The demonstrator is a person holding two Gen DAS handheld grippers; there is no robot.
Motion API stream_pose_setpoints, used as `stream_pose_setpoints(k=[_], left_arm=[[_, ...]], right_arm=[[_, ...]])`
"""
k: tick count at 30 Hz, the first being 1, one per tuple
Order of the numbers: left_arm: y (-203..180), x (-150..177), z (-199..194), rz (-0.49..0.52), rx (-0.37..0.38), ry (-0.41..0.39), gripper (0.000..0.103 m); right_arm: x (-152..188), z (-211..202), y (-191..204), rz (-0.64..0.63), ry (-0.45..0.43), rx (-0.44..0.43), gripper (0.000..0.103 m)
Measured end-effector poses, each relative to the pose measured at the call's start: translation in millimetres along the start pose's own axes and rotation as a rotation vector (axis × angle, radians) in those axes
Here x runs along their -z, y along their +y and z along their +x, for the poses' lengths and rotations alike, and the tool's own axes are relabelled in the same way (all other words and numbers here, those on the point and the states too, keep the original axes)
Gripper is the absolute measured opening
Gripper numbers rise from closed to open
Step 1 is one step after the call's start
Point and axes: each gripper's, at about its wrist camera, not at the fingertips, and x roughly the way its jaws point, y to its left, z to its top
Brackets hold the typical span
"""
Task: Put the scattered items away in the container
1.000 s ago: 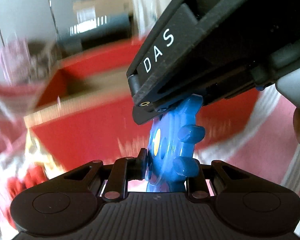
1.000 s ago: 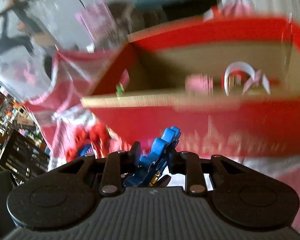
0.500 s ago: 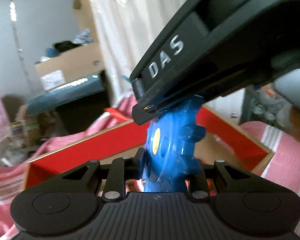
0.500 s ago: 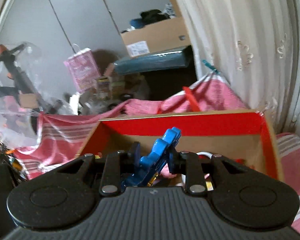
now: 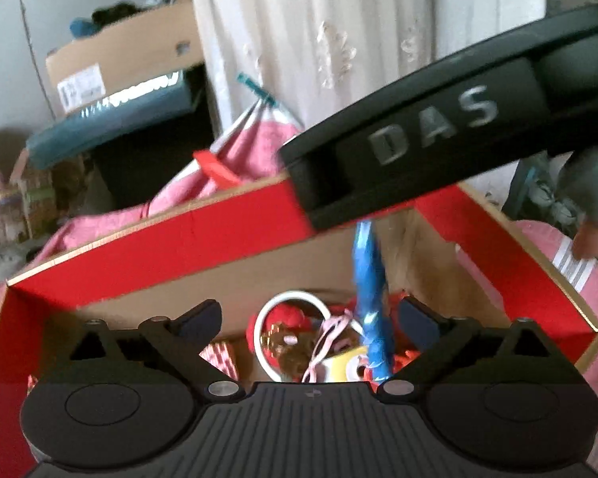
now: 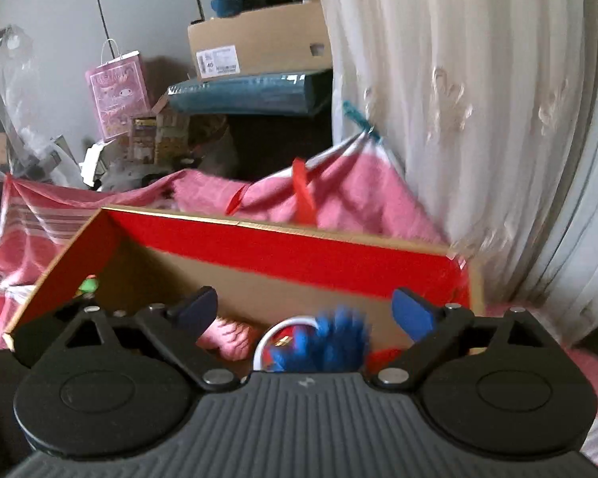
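Both jaws have just sprung wide: the left gripper [image 5: 309,318] and right gripper [image 6: 305,310] now grip nothing. Half a second ago each pinched the blue toy [image 5: 368,302]; now it hangs blurred and free between the spread fingers, above the clutter in the red box [image 5: 187,235]. Each gripper sits inside the box's rim, with open room on either side.

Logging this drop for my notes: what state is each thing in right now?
left claw: open, jaws just opened, gripping nothing
right claw: open, jaws just opened, gripping nothing
blue toy: released, blurred, over the box's contents
red box: open-topped, partly filled
white ring: lying inside box
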Motion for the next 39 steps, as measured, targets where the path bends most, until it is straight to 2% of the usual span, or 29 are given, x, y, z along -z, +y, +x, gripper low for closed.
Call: stream_pose_setpoints(k=[4, 11, 18, 28, 36, 39], left_arm=[[7.9, 7.6, 14.0, 0.016, -0.053, 0.043, 0.101], [12.3, 17.7, 15.0, 0.051, -0.054, 0.08, 0.101], [24.5, 22.2, 9.2, 0.088, -0.003, 0.078, 0.102], [47.7, 32.9, 12.0, 0.154, 0.012, 0.095, 0.102], [61.3, 41.6, 27.4, 0.227, 0.016, 0.146, 0.102], [61.8, 38.7, 28.9, 0.238, 0.062, 0.157, 0.102]], right_arm=[[-0.1, 8.8, -9.1, 0.034, 0.049, -0.062, 0.095], [11.1, 19.3, -8.0, 0.043, 0.106, -0.074, 0.096], [21.0, 18.7, -0.1, 0.04, 0.147, 0.004, 0.096], [31.1, 27.6, 3.8, 0.041, 0.192, 0.106, 0.098], [47.9, 52.5, 13.3, -0.031, 0.32, 0.133, 0.099], [56.0, 61.6, 15.2, -0.055, 0.374, 0.134, 0.099]])
